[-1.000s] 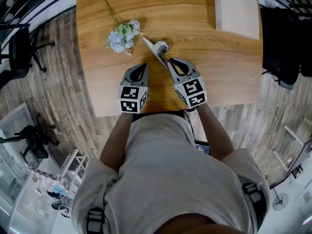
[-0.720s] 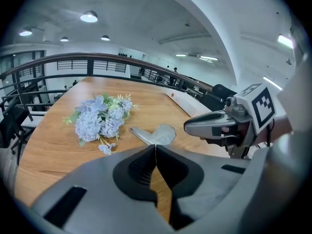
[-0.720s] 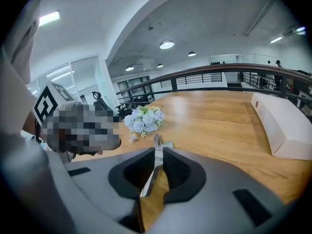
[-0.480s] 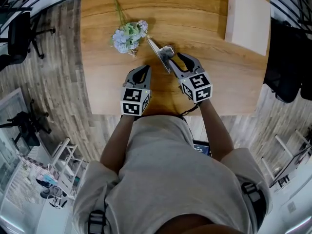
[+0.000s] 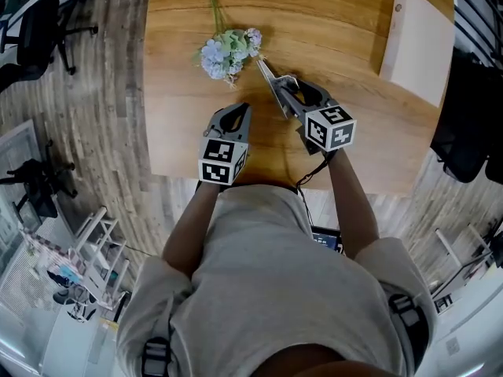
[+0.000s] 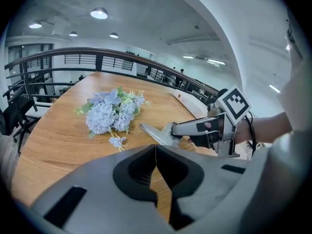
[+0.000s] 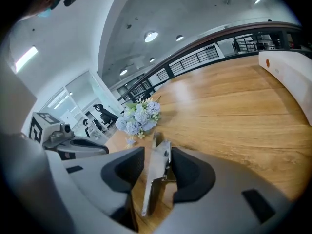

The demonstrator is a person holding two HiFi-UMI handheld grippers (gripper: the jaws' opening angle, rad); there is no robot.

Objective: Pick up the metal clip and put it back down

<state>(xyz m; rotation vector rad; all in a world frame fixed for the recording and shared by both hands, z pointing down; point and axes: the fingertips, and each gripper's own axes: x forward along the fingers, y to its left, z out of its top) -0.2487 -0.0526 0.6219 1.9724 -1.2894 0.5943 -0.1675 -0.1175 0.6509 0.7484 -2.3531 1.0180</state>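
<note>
The metal clip (image 5: 273, 85) is a long silver clamp standing on edge on the wooden table (image 5: 181, 140), just right of the flowers. My right gripper (image 5: 292, 91) straddles its near end. Its jaws have just been opening, and in the right gripper view the clip (image 7: 155, 177) stands between them with a gap on the left side. My left gripper (image 5: 236, 110) is shut with nothing in it, hovering near the table's front edge to the left of the clip. The left gripper view shows the clip (image 6: 157, 132) and the right gripper's fingers (image 6: 195, 127) beyond its shut jaws.
A bunch of pale blue artificial flowers (image 5: 228, 51) lies just beyond the clip's far tip. A white board (image 5: 416, 42) rests at the table's far right. The table's front edge runs close under both grippers, with floor and office chairs beyond.
The right gripper's jaws have spread apart around the clip, after gripping it a second ago. That hand moved forward and down toward the table. The left gripper stayed shut and almost still.
</note>
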